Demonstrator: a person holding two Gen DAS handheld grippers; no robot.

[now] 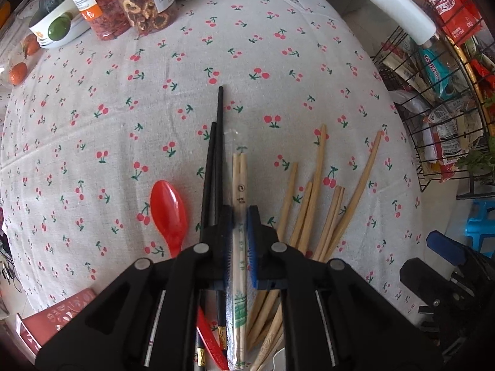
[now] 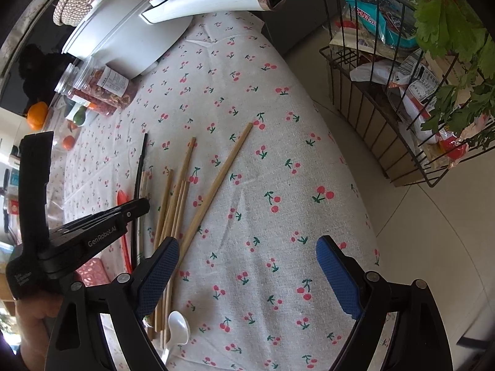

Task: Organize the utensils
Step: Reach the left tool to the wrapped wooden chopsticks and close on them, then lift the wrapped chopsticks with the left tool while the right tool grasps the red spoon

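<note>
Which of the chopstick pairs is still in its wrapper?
The wrapped chopsticks clamped in the left gripper, sealed in clear plastic; the black chopsticks and bare bamboo chopsticks lie unwrapped.

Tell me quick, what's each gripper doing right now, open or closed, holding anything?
Left gripper: closed on the wrapped chopsticks.
Right gripper: open, holding nothing, above the tablecloth.

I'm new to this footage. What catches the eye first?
The left gripper is shut on wrapped chopsticks at the centre, with black chopsticks and a red spoon to its left. Bamboo chopsticks fan across the cherry tablecloth; the right gripper hangs open.
</note>
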